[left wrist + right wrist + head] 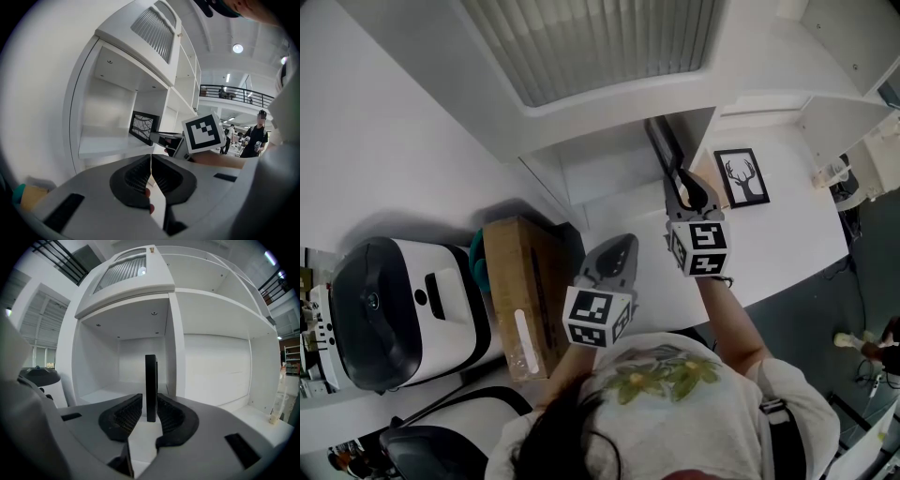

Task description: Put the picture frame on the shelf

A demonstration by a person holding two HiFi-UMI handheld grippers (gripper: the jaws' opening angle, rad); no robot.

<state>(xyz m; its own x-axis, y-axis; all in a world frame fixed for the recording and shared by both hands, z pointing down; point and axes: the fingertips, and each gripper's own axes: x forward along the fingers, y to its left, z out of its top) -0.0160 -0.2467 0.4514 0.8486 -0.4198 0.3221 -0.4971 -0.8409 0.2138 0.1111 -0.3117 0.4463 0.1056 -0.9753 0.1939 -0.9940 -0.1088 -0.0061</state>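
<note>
The picture frame (150, 385), black and seen edge-on, is held upright between the jaws of the right gripper (149, 414), which are drawn narrow onto its lower part.

In the head view, a domed white-and-black appliance (389, 314) is seen at the far left. Just beside it, to the right, a cardboard box (517, 291) is stood on end. Right of the box the left gripper (623, 244) is held low, near the person's chest. In the left gripper view its jaws are pressed together with nothing between them, and a fingertip (147, 192) is glimpsed below them.

Further right, the right gripper is raised in front of the white shelf (609, 173), and the frame is carried ahead of it. The frame is placed at the mouth of the left compartment, close to the upright divider (171, 348). Whether its lower edge rests on the shelf board cannot be told.

At the right, a second frame with a deer-head print (742, 176) is seen on the white board of the neighbouring compartment. It is near the right gripper but apart from it.
</note>
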